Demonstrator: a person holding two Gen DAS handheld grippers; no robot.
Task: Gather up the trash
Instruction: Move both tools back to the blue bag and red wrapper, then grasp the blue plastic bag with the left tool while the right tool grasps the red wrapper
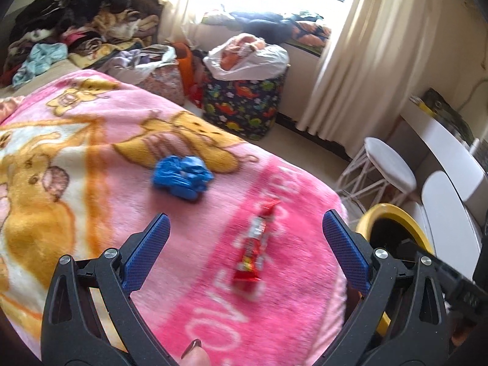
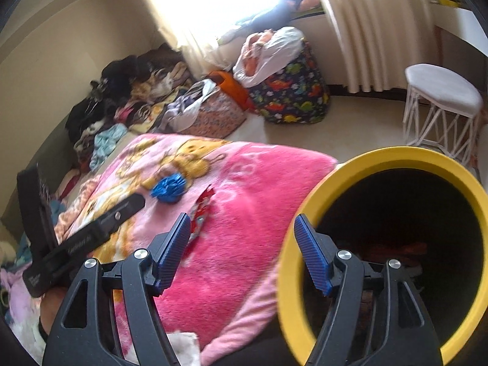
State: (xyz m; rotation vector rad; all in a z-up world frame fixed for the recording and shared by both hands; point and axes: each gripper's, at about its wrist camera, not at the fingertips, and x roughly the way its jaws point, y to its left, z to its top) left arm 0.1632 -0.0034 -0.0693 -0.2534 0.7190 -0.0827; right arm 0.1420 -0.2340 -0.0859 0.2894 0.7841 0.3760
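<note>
Two pieces of trash on the pink blanket (image 1: 274, 305): one red wrapper (image 1: 254, 245), one crumpled blue bag (image 1: 182, 177), near each other but apart. Both likely light, thin, crinkly and slippery; best pinched across the wrapper's middle, the bag at its bunched bulk. One yellow bin (image 2: 381, 164) just beside the bed. Left gripper (image 1: 246, 224) spread wide above the wrapper, holding nothing. Right gripper (image 2: 242, 227) spread too, straddling the bin's rim, empty.
</note>
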